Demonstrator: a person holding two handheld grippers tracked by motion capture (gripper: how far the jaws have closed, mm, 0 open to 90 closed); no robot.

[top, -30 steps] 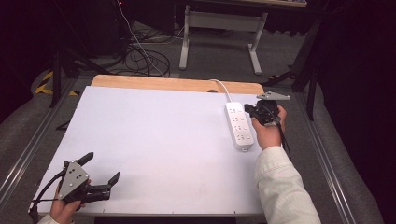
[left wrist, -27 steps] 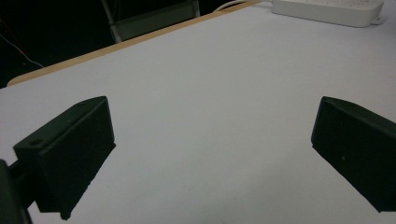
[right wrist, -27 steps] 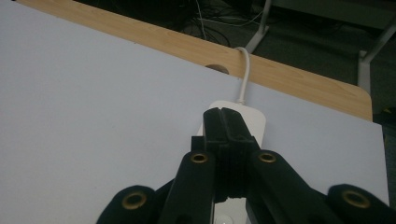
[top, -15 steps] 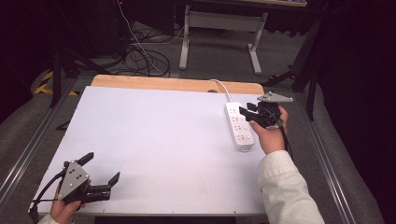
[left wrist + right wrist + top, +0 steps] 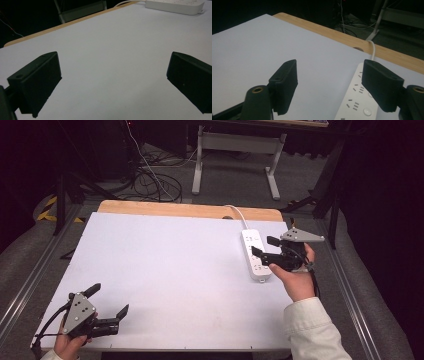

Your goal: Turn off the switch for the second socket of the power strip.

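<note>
A white power strip (image 5: 256, 256) lies at the table's right side, and its white cable (image 5: 239, 216) runs off over the far edge. My right gripper (image 5: 264, 246) is open and hovers at the strip's right edge with its jaws pointing left across it. In the right gripper view, the right gripper (image 5: 329, 80) has the strip (image 5: 359, 102) below its right jaw and nothing between the jaws. My left gripper (image 5: 109, 299) is open near the front left corner, low over the bare white surface. The left gripper (image 5: 113, 75) also stands wide open in its own view, with the strip (image 5: 175, 3) far off.
The white tabletop (image 5: 165, 265) has a wooden strip (image 5: 185, 210) along its far edge. Beyond the table are a dark floor with loose cables (image 5: 150, 180) and a white desk frame (image 5: 235, 150). Metal rails (image 5: 350, 290) run along both sides.
My right gripper has drawn back slightly toward the person, and its open jaws now show pointing left over the power strip. The left gripper has not moved.
</note>
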